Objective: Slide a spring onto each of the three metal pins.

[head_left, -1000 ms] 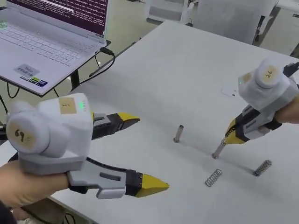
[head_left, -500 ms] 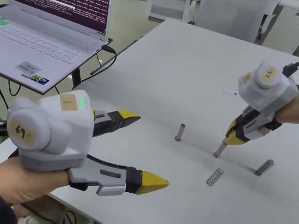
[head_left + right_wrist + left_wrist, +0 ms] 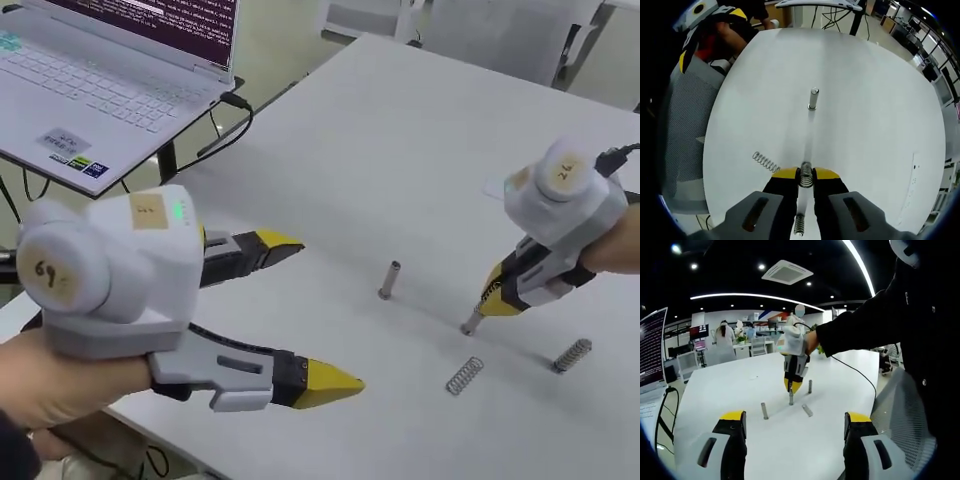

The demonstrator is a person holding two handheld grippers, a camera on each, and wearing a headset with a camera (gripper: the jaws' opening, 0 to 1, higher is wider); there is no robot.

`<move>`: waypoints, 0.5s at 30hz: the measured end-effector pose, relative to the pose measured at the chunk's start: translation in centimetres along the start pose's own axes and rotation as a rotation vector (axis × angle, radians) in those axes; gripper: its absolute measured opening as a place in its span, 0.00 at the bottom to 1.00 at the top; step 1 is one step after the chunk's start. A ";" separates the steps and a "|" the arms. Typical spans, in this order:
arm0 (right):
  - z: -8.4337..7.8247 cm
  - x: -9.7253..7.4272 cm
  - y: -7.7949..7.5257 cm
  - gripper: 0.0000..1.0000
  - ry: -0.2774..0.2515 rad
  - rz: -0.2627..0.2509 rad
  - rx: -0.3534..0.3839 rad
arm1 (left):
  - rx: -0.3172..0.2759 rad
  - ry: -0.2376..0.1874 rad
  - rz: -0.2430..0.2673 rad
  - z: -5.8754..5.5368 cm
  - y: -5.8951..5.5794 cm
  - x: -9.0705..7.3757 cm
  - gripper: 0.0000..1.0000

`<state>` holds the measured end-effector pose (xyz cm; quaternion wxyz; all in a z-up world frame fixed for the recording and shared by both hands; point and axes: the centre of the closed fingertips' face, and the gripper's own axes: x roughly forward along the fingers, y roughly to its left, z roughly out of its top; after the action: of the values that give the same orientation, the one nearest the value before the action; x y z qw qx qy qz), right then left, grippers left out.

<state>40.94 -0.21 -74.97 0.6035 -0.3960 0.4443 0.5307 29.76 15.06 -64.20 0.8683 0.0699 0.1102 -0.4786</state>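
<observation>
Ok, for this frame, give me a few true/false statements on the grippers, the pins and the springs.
The left gripper is open and empty. True.
The right gripper is shut on a spring. True.
The pin standing alone already wears a spring. False: it is bare.
The loose springs stand upright. False: both lie flat on the table.

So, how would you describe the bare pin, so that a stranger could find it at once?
On the white table, look between the left gripper and the right gripper. A pin stands upright alone there. The other pin has the right gripper at its top, gripping a spring; this one is bare and untouched.
</observation>
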 end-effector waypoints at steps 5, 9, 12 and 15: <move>-0.1 0.7 0.0 0.08 0.000 -0.006 0.006 | 0.001 0.001 0.001 -0.1 0.1 -0.1 0.77; -0.3 1.3 -0.1 0.08 0.004 -0.011 0.008 | 0.001 0.002 0.001 0.0 0.1 -0.1 0.77; -0.5 1.9 -0.1 0.08 0.010 -0.015 0.006 | 0.002 0.003 0.001 -0.1 0.1 -0.1 0.77; -0.6 2.4 0.0 0.08 0.018 -0.014 0.004 | 0.001 0.005 0.001 -0.1 0.1 -0.1 0.77</move>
<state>40.98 -0.12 -77.41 0.6042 -0.4026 0.4478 0.5218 29.76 15.25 -64.30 0.8682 0.0716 0.1120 -0.4781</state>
